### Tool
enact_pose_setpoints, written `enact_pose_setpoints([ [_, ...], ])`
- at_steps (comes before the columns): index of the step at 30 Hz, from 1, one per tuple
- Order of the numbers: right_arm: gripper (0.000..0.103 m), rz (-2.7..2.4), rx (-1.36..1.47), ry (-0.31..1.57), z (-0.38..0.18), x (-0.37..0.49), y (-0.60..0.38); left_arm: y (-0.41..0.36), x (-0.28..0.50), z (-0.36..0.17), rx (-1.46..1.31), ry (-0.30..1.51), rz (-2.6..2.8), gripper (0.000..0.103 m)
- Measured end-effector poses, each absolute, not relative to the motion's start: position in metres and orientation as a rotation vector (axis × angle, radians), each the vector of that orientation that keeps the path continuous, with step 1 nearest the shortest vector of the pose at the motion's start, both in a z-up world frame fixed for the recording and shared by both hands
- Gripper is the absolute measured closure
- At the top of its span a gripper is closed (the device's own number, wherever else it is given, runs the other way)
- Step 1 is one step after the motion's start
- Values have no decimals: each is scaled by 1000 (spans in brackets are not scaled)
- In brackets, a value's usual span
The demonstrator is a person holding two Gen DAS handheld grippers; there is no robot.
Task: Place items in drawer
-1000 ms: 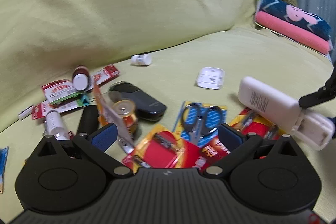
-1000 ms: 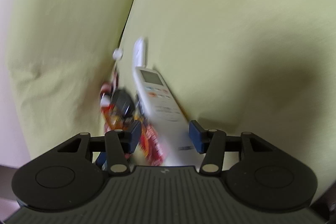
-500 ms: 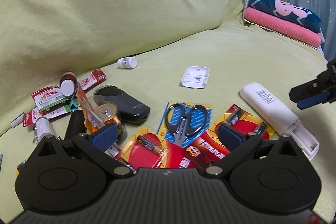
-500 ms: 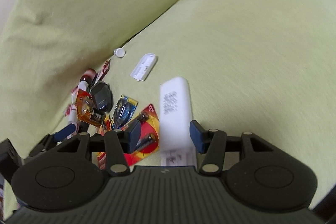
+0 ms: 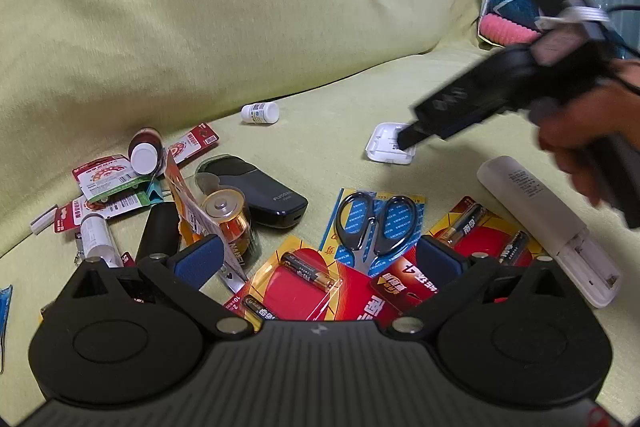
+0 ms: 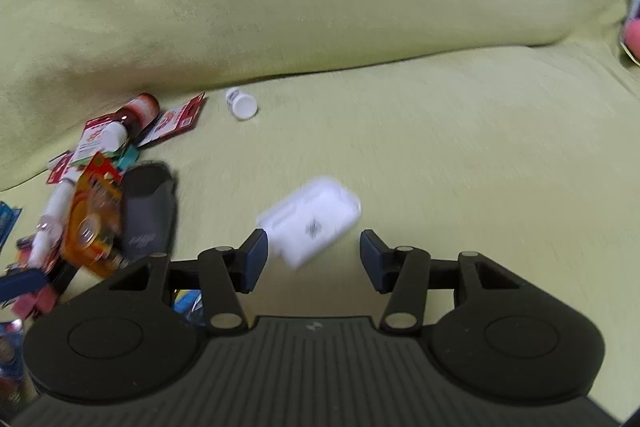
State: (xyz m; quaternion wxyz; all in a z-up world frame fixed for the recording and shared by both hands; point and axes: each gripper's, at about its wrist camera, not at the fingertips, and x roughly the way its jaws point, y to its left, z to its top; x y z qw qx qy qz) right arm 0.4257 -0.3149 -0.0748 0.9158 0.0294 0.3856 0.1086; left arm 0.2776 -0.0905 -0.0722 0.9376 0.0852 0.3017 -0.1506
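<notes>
Loose items lie on a yellow-green sofa seat [image 5: 328,131]. My left gripper [image 5: 318,259] hovers open over red battery cards [image 5: 308,279] and scissors on a blue card [image 5: 376,227]. A white remote [image 5: 548,227] lies face down at the right, its battery bay uncovered. My right gripper [image 6: 314,259], held by a hand [image 5: 580,131], is open, its fingers on either side of the near end of a small white cover [image 6: 312,219]. In the left wrist view the right gripper [image 5: 412,137] has its tip over that white cover [image 5: 384,151]. No drawer is in view.
A black case [image 5: 256,187], a large battery pack [image 5: 228,215], a brown bottle [image 5: 144,151], a white bottle [image 5: 260,113], a black tube [image 5: 158,231] and red cards crowd the left. The sofa back [image 5: 240,7] rises behind. Folded cloth [image 5: 508,27] lies far right.
The white remote, held up in the right gripper a second ago, now lies on the seat. The right gripper has swung left over the small white cover.
</notes>
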Motion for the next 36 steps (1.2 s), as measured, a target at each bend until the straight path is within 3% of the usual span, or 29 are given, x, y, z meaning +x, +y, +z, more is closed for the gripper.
enact_pose_setpoints([
  [8,56,269,-51,857,-87,463,-310,-89,278,-74,158,624,-313,1],
  [10,63,279,-41,865,-86,465,-310,-90,278,-74,160,623,-314,1],
  [12,84,281,-56,866,-84,464,-309,-91,278,-75,165,624,-312,1],
  [18,92,302,-136,829,-75,443,-300,-90,278,-74,171,623,-304,1],
  [19,100,302,-155,813,-72,437,-299,-89,278,-74,173,621,-302,1],
  [20,101,303,-189,795,-69,430,-296,-88,278,-74,175,619,-301,1],
  [25,101,338,-394,718,-60,386,-278,-75,281,-72,160,617,-263,1],
  [30,101,367,-749,526,-52,307,-254,-67,281,-70,134,610,-249,1],
  [36,102,474,-1119,375,-73,215,-237,-68,279,-67,123,599,-265,1],
])
